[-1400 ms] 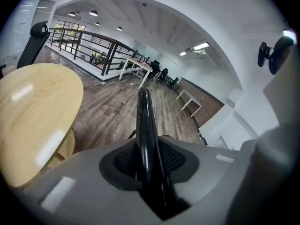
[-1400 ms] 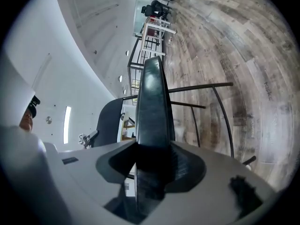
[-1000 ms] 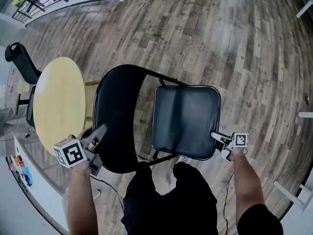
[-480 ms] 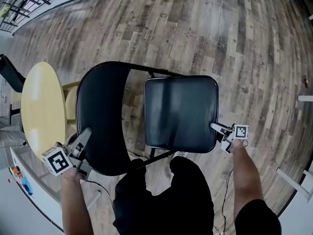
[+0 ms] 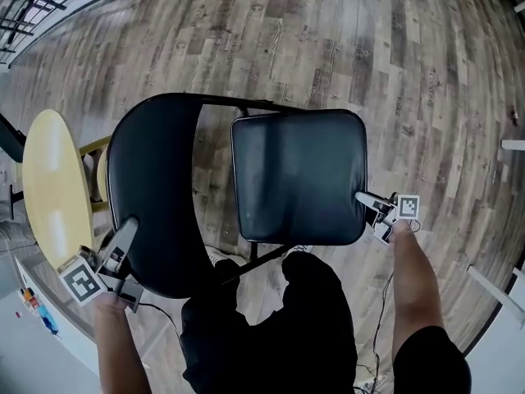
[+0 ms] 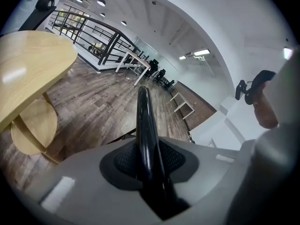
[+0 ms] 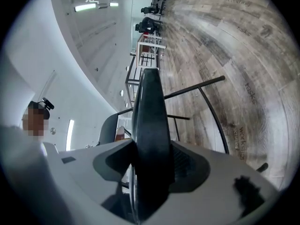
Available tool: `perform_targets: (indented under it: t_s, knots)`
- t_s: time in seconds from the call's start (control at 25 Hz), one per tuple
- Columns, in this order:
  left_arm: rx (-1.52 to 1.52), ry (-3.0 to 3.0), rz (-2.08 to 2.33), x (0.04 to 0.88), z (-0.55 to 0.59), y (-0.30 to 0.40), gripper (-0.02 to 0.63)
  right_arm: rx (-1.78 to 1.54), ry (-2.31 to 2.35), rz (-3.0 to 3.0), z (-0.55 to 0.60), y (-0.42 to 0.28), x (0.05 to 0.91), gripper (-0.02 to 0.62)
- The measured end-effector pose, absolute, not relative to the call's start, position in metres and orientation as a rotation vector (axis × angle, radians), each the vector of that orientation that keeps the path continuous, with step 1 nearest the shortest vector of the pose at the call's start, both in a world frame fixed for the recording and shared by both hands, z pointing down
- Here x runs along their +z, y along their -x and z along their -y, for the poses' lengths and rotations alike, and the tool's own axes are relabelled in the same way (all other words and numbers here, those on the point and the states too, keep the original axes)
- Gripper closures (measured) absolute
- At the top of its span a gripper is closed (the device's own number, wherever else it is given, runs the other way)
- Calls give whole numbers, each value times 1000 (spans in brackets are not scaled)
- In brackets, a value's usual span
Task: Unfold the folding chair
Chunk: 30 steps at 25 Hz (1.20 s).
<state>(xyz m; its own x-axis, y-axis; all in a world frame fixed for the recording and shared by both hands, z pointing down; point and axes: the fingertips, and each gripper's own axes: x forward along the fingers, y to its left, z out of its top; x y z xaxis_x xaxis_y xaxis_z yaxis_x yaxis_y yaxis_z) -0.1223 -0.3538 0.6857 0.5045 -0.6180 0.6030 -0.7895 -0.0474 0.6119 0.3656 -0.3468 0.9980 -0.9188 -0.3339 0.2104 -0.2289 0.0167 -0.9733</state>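
The black folding chair stands in front of me in the head view, its backrest [image 5: 156, 195] at left and its padded seat [image 5: 299, 175] at right, joined by a black tube frame [image 5: 238, 103]. My left gripper [image 5: 127, 228] is shut on the backrest's near edge. The left gripper view shows that thin glossy edge [image 6: 143, 121] pinched between the pads of the left gripper [image 6: 145, 161]. My right gripper [image 5: 362, 199] has the seat's right edge between its jaws, which are opening. The thick edge [image 7: 151, 107] still fills the gap of the right gripper [image 7: 152, 165], both pads against it.
A round wooden table [image 5: 53, 187] with a stool [image 5: 102, 175] beneath stands just left of the backrest. The person's dark-trousered legs [image 5: 279, 327] are right behind the chair. Plank floor spreads beyond it. White furniture legs [image 5: 492, 290] show at the right; a black railing [image 5: 25, 6] runs far left.
Both grippers have sunk with the chair. The seat has swung flatter and shows broader; the backrest and left gripper have shifted left and down in the view. The table has slid toward the left edge.
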Motion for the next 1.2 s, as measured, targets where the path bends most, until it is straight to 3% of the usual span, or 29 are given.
perform_targets:
  t_s: [0.56, 1.2]
  knots:
    - [307, -1745, 1246, 679, 356, 34, 508, -1960, 1094, -2147, 343, -424, 1049, 330]
    - [314, -1744, 1220, 680, 361, 25, 511, -2048, 1054, -2127, 345, -431, 1052, 330]
